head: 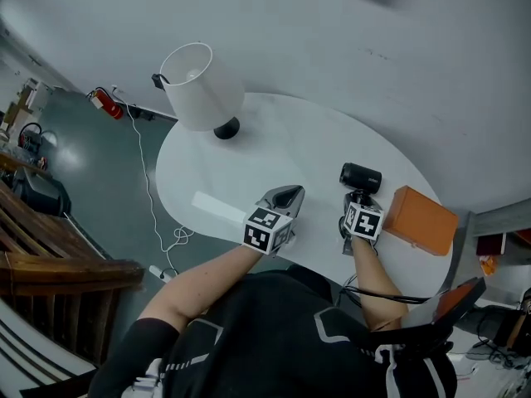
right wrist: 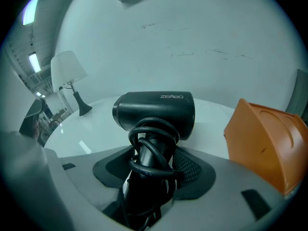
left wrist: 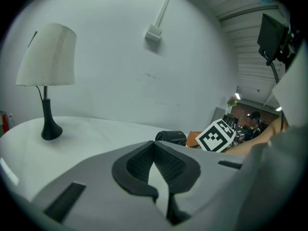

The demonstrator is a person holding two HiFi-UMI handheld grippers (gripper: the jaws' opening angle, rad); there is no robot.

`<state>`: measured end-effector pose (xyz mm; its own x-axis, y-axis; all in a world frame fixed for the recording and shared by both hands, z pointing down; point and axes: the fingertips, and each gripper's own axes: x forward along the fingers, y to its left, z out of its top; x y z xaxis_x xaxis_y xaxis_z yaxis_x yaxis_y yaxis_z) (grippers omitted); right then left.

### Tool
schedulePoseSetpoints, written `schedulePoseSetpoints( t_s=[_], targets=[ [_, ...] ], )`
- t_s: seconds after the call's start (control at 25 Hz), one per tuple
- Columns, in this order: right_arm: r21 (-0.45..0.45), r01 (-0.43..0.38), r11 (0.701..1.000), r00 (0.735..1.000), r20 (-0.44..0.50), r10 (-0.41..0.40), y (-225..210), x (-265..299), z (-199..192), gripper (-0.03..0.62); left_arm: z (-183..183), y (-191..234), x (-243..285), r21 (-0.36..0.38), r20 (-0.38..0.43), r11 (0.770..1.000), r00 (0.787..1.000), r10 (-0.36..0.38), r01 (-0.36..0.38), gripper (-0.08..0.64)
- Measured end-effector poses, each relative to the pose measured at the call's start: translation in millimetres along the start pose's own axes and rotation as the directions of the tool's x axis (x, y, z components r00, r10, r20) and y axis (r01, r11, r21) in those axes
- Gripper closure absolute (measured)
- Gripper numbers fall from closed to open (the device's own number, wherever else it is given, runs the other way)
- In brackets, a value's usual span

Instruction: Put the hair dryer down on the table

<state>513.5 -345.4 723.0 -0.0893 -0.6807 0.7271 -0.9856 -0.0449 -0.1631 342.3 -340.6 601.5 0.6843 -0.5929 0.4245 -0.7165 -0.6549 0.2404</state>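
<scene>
Bare workroom (fire extinguisher [head: 108, 104], trailing cable [head: 177, 237])

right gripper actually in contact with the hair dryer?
Touching. Right gripper view: the right gripper has both pads pressed on the hair dryer handle.

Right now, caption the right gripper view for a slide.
Right gripper holds hair dryer by its cord-wrapped handle beside an orange box.

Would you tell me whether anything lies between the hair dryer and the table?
Nothing visible does. The hair dryer, held by the right gripper, is over bare table; the orange box sits to its right, the lamp far left.
</scene>
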Motion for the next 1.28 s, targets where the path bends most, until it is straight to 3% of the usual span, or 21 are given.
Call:
schedulePoseSetpoints(
  t_s=[0.48,0.76,0.88,1.04,1.28],
  targets=[
    [0.041,0.047,0.998,0.996,-0.077,-0.044,-5.3,10.8,-6.7,0.331,-12.3,0.6,-7.9,0.01,-0.019,1.0,1.0,0.012,-0.011,0.554],
    [-0.022,0.069,0.997,0.99,-0.124,-0.071,-2.4,13.5,-8.0,0.331,-16.7,-6.6,-20.3,0.017,-0.027,1.0,1.0,0.002,-0.002,0.554],
    [-0.002,0.044,0.999,0.99,-0.135,-0.044,4.6,14.4,-10.7,0.331,-21.1,-10.0,-25.6,0.028,-0.036,1.0,0.999,-0.004,0.005,0.554],
    [-0.043,0.09,0.995,0.987,-0.133,-0.095,-3.2,13.8,-7.0,0.331,-24.1,-11.8,-34.8,0.058,-0.041,0.998,0.999,-0.007,0.009,0.554],
    [-0.006,0.095,0.996,0.983,-0.155,-0.094,-1.1,10.2,-9.9,0.302,-19.5,-16.1,-52.2,0.074,-0.021,0.997,1.0,-0.018,0.019,0.554]
  ],
)
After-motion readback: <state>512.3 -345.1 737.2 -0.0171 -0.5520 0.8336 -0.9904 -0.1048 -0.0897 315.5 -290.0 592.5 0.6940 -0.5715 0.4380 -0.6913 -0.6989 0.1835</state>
